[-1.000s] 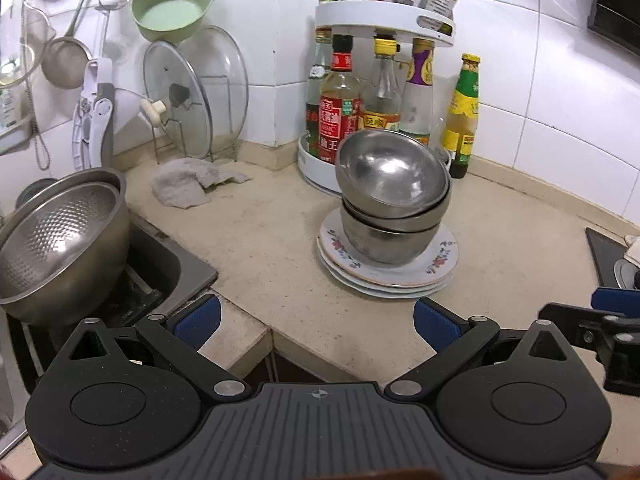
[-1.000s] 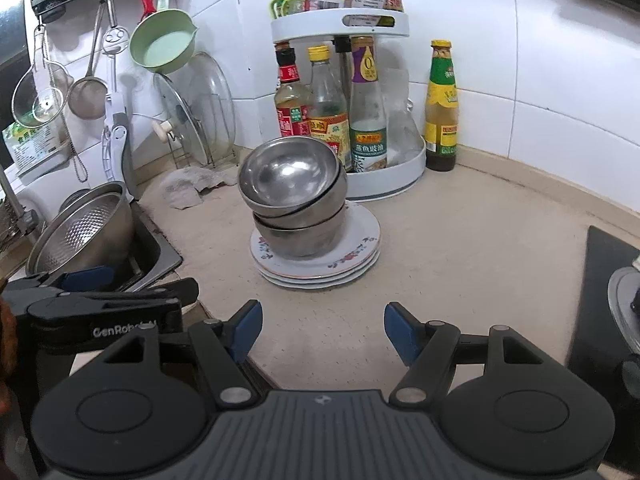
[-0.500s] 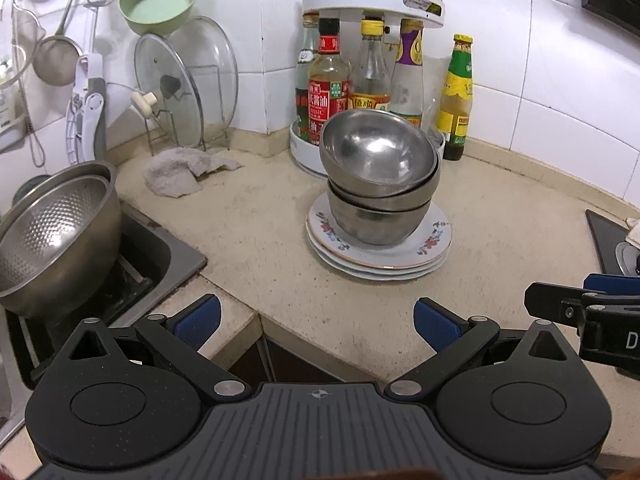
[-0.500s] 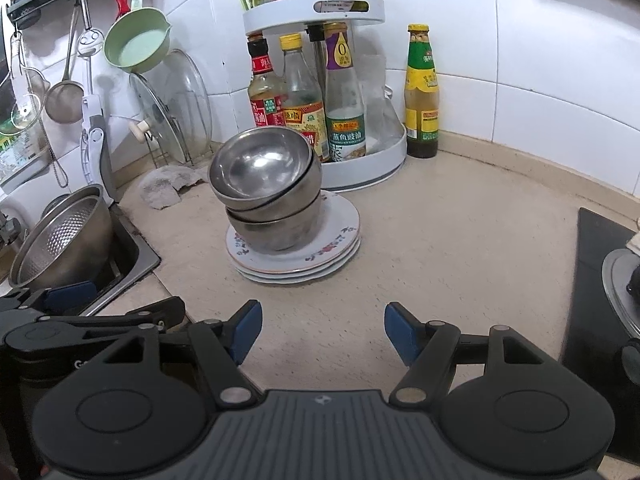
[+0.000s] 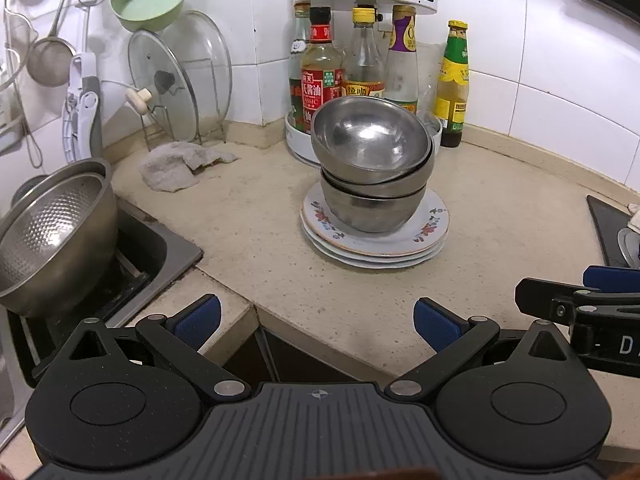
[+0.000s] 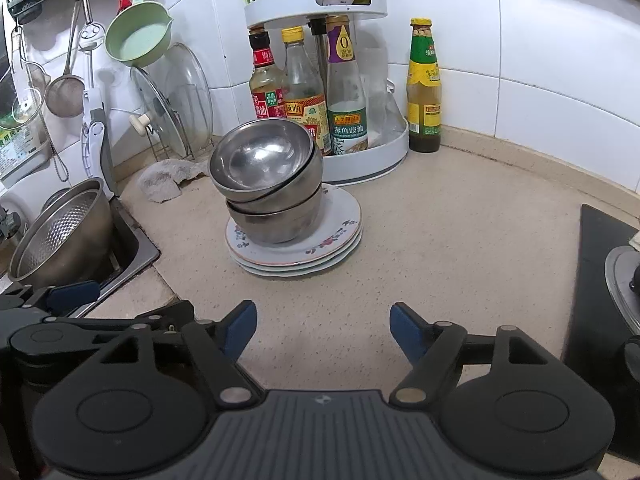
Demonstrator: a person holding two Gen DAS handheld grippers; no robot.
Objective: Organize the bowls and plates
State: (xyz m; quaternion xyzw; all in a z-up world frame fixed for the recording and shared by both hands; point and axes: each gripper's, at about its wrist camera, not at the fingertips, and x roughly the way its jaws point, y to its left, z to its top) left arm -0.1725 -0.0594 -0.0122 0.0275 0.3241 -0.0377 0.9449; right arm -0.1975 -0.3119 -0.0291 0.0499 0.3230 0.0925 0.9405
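Steel bowls (image 5: 372, 164) nested crookedly on a stack of floral plates (image 5: 428, 228), mid-counter (image 5: 500, 208), just in front of the white bottle carousel (image 6: 384, 160). We see the topmost bowl tipped toward the cameras, its rim overhanging the bowl beneath.

Left gripper (image 5: 316, 320): jaws spread wide, nothing between them, well short of the stack. Right gripper (image 6: 320, 326): jaws opening, likewise empty, also short of the stack.

Risks, as we judge them — a pinch on the tilted top bowl's thin rim may slip on bare steel and send it sliding off. Lifting one bowl may drag its neighbour if they are wedged. A push from the front could drive the stack into the carousel and its bottles (image 6: 346, 92), or shift the plates, which look slightly offset from one another.

Unclear to us — the exact number of bowls and plates. The far side of the stack is hidden. The sink (image 5: 160, 248) beside the colander (image 5: 52, 232) is largely dark. The stove (image 6: 600, 280) is cut off at the frame edge.
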